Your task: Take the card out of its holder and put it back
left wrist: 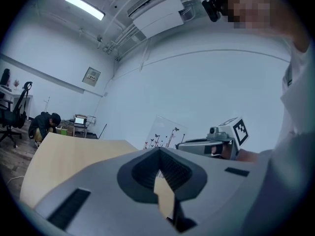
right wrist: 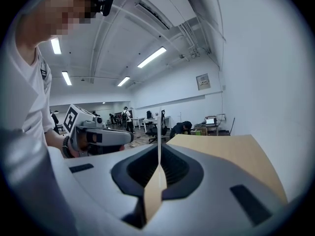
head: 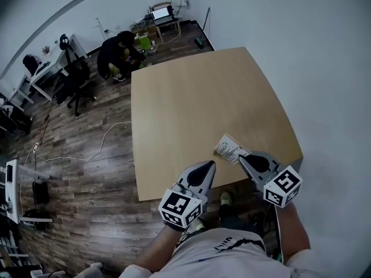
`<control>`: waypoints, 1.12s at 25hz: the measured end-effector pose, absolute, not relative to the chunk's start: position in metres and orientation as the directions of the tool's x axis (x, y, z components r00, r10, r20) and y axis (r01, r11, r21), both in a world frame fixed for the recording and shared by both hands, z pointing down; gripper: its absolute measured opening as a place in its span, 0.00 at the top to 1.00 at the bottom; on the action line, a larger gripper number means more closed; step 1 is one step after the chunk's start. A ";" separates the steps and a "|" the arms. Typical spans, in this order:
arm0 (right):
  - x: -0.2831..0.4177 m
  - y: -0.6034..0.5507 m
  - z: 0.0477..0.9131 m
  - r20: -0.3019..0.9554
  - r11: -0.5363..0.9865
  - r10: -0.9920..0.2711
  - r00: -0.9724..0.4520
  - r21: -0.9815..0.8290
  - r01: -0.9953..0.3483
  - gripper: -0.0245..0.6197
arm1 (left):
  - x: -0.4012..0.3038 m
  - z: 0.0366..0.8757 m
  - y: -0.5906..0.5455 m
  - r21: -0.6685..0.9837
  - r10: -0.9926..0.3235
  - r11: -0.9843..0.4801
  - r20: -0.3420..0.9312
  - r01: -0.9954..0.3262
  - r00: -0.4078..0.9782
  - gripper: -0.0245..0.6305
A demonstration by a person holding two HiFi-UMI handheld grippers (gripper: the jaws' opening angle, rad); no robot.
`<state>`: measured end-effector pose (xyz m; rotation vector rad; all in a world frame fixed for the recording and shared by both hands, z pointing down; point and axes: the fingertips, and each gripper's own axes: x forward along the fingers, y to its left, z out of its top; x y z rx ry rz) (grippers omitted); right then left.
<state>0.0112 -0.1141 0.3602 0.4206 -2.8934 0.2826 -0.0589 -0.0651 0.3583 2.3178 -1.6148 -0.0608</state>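
Note:
The card in its clear holder (head: 229, 147), white with small dark prints, is at the table's near right part. My right gripper (head: 242, 158) is shut on its near edge. In the right gripper view the holder (right wrist: 159, 127) shows edge-on as a thin pale line rising from between the jaws of that gripper (right wrist: 159, 156). From the left gripper view the holder (left wrist: 163, 131) looks like a tilted see-through sheet with butterflies, beside the right gripper (left wrist: 204, 144). My left gripper (head: 209, 165) is shut and holds nothing, just left of the holder over the table's front edge.
The light wooden table (head: 197, 103) ends close to a white wall on the right. The wooden floor to its left has cables (head: 87, 152). A person (head: 119, 52) crouches beyond the far corner near office chairs (head: 78, 80) and desks.

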 end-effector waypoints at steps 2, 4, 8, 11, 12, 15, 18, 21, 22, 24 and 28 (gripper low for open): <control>0.011 -0.112 0.351 0.223 0.939 -0.269 -0.937 -0.158 -0.307 0.92 | -0.060 0.352 -0.064 0.275 -0.919 -0.321 0.143 -0.906 0.368 0.94; 0.011 -0.109 0.345 0.222 0.936 -0.277 -0.935 -0.158 -0.315 0.92 | -0.058 0.349 -0.062 0.293 -0.910 -0.335 0.145 -0.896 0.388 0.94; 0.012 -0.105 0.338 0.223 0.933 -0.283 -0.933 -0.159 -0.322 0.92 | -0.056 0.342 -0.059 0.302 -0.908 -0.338 0.145 -0.891 0.394 0.94; 0.015 -0.105 0.343 0.225 0.932 -0.281 -0.933 -0.167 -0.321 0.92 | -0.055 0.340 -0.060 0.297 -0.910 -0.336 0.142 -0.894 0.389 0.94; 0.017 -0.105 0.344 0.226 0.932 -0.281 -0.933 -0.169 -0.322 0.92 | -0.055 0.341 -0.060 0.297 -0.911 -0.334 0.142 -0.895 0.387 0.94; 0.020 -0.106 0.348 0.228 0.930 -0.283 -0.932 -0.171 -0.325 0.92 | -0.055 0.347 -0.058 0.301 -0.914 -0.324 0.147 -0.897 0.379 0.94; 0.021 -0.110 0.359 0.226 0.931 -0.278 -0.934 -0.175 -0.319 0.92 | -0.056 0.357 -0.057 0.301 -0.917 -0.313 0.151 -0.901 0.369 0.94; 0.021 -0.120 0.376 0.231 0.936 -0.261 -0.937 -0.178 -0.305 0.92 | -0.058 0.370 -0.060 0.310 -0.919 -0.298 0.162 -0.903 0.359 0.94; 0.021 -0.122 0.384 0.236 0.939 -0.252 -0.939 -0.174 -0.296 0.92 | -0.059 0.374 -0.061 0.314 -0.920 -0.291 0.167 -0.904 0.354 0.94; 0.023 -0.130 0.397 0.245 0.947 -0.231 -0.942 -0.164 -0.275 0.92 | -0.057 0.381 -0.066 0.319 -0.922 -0.279 0.176 -0.906 0.346 0.94; 0.023 -0.168 0.414 0.257 0.965 -0.172 -0.951 -0.152 -0.215 0.92 | -0.055 0.389 -0.098 0.322 -0.928 -0.237 0.204 -0.917 0.311 0.94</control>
